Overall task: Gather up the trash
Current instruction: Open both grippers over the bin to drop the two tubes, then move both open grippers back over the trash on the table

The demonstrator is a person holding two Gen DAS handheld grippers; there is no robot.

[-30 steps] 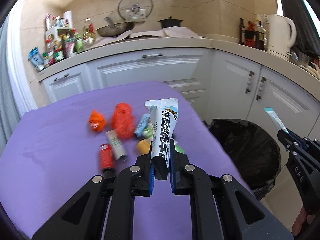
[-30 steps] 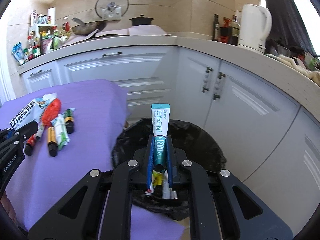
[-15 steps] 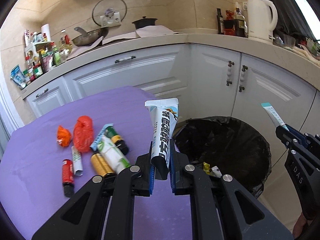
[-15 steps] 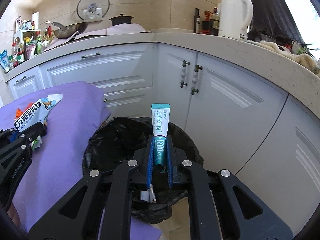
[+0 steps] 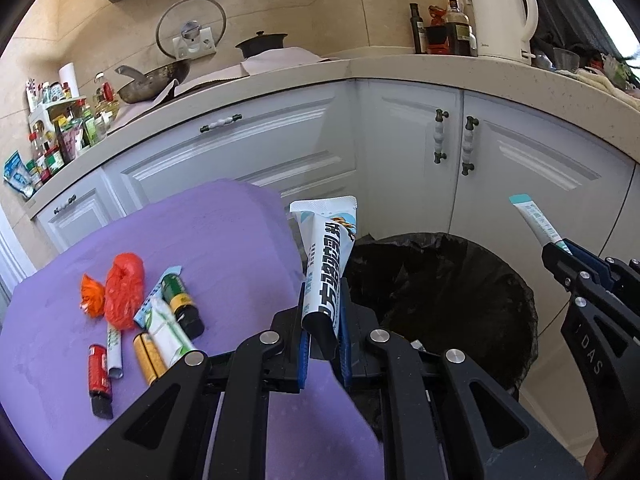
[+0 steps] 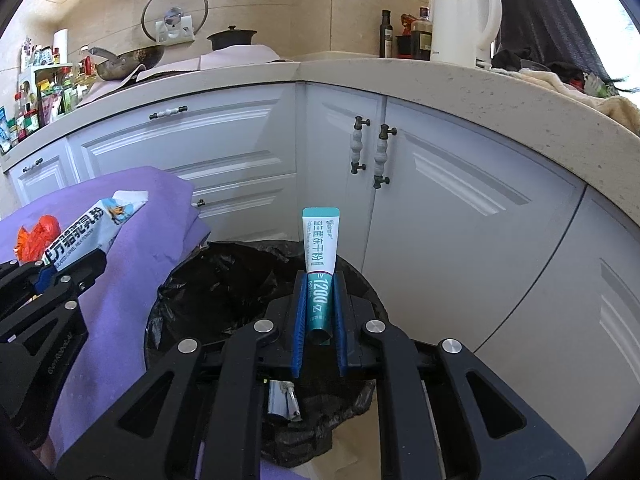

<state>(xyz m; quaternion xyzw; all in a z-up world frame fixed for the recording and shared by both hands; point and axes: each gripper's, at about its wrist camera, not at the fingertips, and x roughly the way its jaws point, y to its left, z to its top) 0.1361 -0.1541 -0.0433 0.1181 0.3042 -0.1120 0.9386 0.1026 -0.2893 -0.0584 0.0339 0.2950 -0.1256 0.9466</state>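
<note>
Two grippers, each clamped on one item. Left gripper [image 5: 323,320]: fingers narrow, pinching a white sachet [image 5: 329,256] upright at the tabletop's right edge, beside the bin. Right gripper [image 6: 319,308]: fingers narrow, pinching a teal sachet [image 6: 320,252] upright above the bin [image 6: 224,280].

Tabletop [image 5: 224,240]: purple cloth. On it, in a loose cluster at left: red bag [image 5: 124,290], smaller orange bag [image 5: 91,295], green bottle [image 5: 182,306], red tube [image 5: 98,372], two yellow cells [image 5: 149,358], several wrappers between them.

Bin: round, black liner, on the floor just right of the tabletop; a few scraps lie inside.

Room: kitchen corner with white cabinets [image 6: 460,208] under a pale speckled counter [image 5: 440,70]. On the counter: white kettle [image 5: 502,14], dark bottles, wok [image 5: 154,82], black pot, condiment jars at far left. Beige tiled wall carrying a glass lid [image 5: 191,28].
</note>
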